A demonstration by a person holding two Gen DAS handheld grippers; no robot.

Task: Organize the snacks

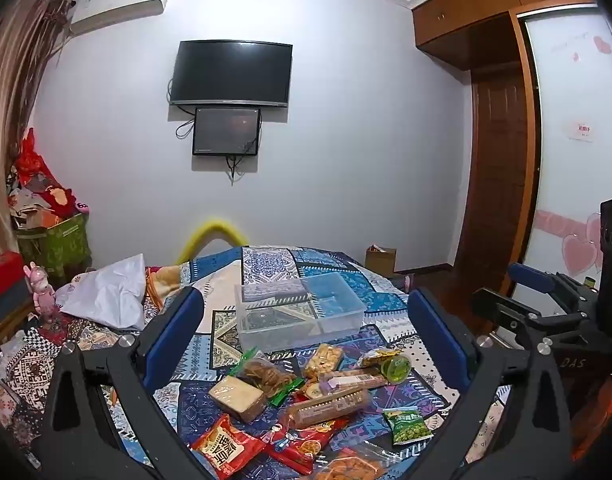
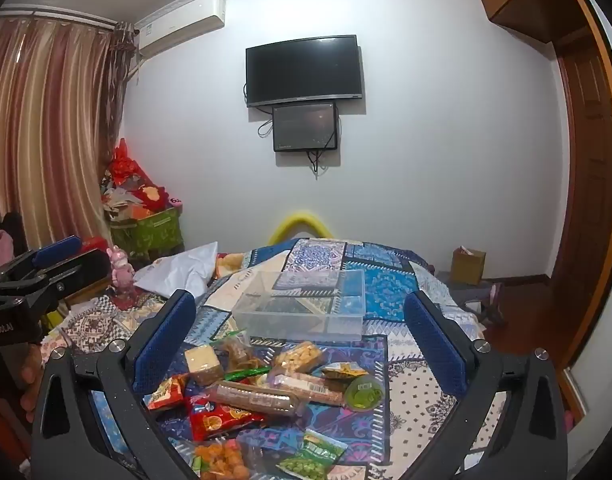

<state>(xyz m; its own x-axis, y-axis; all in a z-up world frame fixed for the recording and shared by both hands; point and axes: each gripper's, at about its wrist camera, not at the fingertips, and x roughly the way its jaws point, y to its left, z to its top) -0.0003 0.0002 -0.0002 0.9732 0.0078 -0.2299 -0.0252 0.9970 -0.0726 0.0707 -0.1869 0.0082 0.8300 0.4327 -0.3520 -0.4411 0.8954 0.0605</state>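
Left gripper: fingers spread wide, holding nothing, above the snack pile
Right gripper: fingers likewise wide apart and empty, over the same pile
Snack pile: loose packets heaped on the patterned bedspread, in front of the box
Clear plastic box: open-topped, standing on the bed just beyond the snacks
Green jelly cup: on its side at the pile's right edge
Green pea packet: apart from the heap, to the right
Television: on the far wall
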